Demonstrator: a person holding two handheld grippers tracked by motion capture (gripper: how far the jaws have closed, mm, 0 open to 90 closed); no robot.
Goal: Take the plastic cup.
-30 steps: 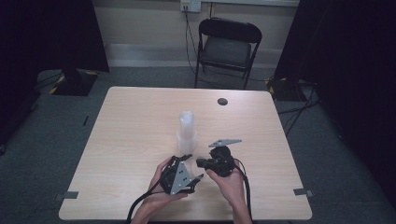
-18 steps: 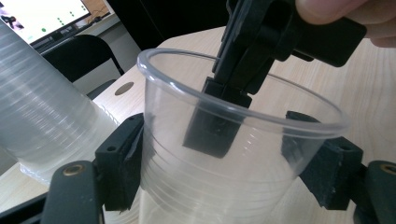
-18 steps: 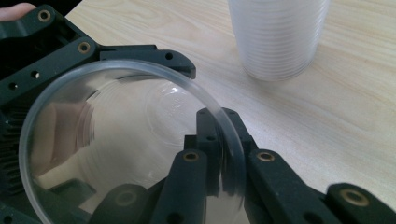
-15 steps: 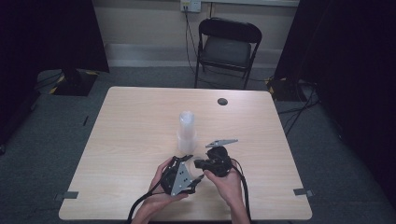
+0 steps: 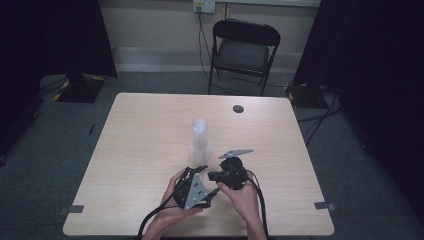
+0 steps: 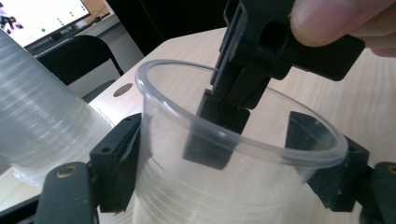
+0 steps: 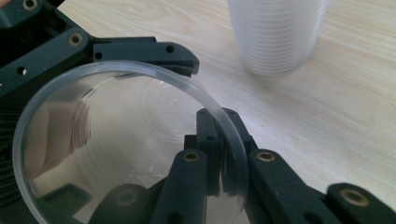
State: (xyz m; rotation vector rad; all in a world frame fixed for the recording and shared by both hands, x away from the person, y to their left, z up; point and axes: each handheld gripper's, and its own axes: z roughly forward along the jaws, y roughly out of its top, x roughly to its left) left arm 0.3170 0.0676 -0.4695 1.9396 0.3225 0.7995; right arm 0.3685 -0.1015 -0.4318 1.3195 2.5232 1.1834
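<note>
Near the table's (image 5: pixel 130 150) front edge, the left gripper (image 5: pixel 192 187) has a clear plastic cup (image 6: pixel 224 158) sitting between its jaws, which have just been opening and now stand slightly off the cup's sides. The right gripper (image 5: pixel 227 175) is pinched tight on the cup's rim, one jaw inside, one outside. Just beyond, toward the table's middle, stands the stack of cups (image 5: pixel 199 140).
</note>
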